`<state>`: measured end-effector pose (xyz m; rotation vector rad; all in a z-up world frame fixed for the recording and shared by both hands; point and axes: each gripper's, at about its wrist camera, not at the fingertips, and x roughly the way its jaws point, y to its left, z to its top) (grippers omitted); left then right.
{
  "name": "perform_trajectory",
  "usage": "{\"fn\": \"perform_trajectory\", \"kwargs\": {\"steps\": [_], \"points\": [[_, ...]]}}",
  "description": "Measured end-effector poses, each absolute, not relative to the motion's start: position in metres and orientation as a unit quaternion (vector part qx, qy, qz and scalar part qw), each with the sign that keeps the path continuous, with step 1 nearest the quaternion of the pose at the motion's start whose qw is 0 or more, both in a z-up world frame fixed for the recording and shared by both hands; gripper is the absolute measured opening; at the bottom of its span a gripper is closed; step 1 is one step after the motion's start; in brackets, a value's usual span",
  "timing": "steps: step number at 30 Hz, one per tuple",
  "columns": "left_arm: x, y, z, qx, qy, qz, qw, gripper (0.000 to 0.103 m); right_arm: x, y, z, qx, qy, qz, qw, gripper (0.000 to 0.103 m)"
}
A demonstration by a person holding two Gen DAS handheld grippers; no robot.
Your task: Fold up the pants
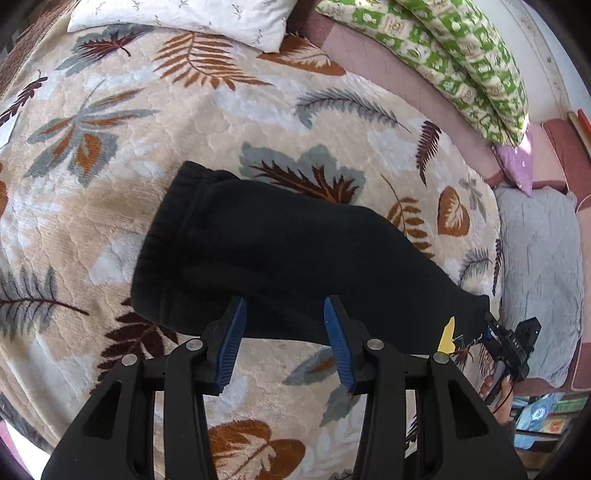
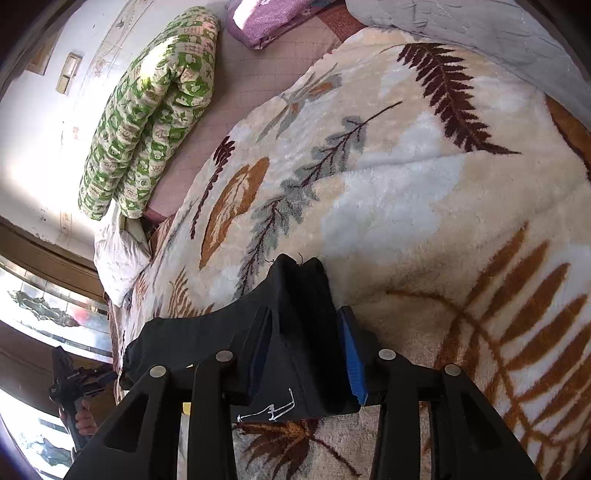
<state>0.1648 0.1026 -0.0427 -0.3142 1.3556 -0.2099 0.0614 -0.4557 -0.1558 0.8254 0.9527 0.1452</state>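
Observation:
Black pants [image 1: 280, 258] lie folded lengthwise on a cream leaf-patterned blanket [image 1: 110, 184], waistband at the far left, legs running toward the right. My left gripper [image 1: 284, 314] is open and empty, hovering just over the near edge of the pants. My right gripper [image 2: 303, 332] holds the bunched leg end of the pants [image 2: 299, 295] between its blue pads. It shows in the left wrist view [image 1: 487, 330] at the pants' right tip, beside a yellow tag [image 1: 447, 334].
A white pillow [image 1: 184, 18] lies at the head of the bed. A green patterned quilt [image 1: 461, 62] lies folded along the wall. A purple cloth [image 1: 517, 166] and a grey blanket [image 1: 539, 277] lie at the right. The bed edge is close below.

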Motion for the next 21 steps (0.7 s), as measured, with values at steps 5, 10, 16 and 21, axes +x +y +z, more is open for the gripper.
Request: {"fn": "perform_trajectory", "kwargs": {"steps": [5, 10, 16, 21], "points": [[0.159, 0.076, -0.046, -0.117, 0.628, -0.103, 0.762, 0.042, 0.065, -0.451, -0.161, 0.386, 0.452, 0.124, 0.794, 0.050], [0.160, 0.082, -0.045, -0.126, 0.629, -0.082, 0.763, 0.042, 0.064, -0.447, -0.165, 0.390, 0.473, 0.112, 0.782, 0.021], [0.160, 0.133, -0.037, -0.164, 0.618, -0.034, 0.768, 0.042, 0.050, -0.451, -0.139, 0.358, 0.457, 0.104, 0.808, 0.011], [0.161, 0.173, -0.045, -0.209, 0.621, -0.005, 0.756, 0.042, 0.040, -0.489, -0.140, 0.350, 0.463, 0.043, 0.813, 0.011]]}}
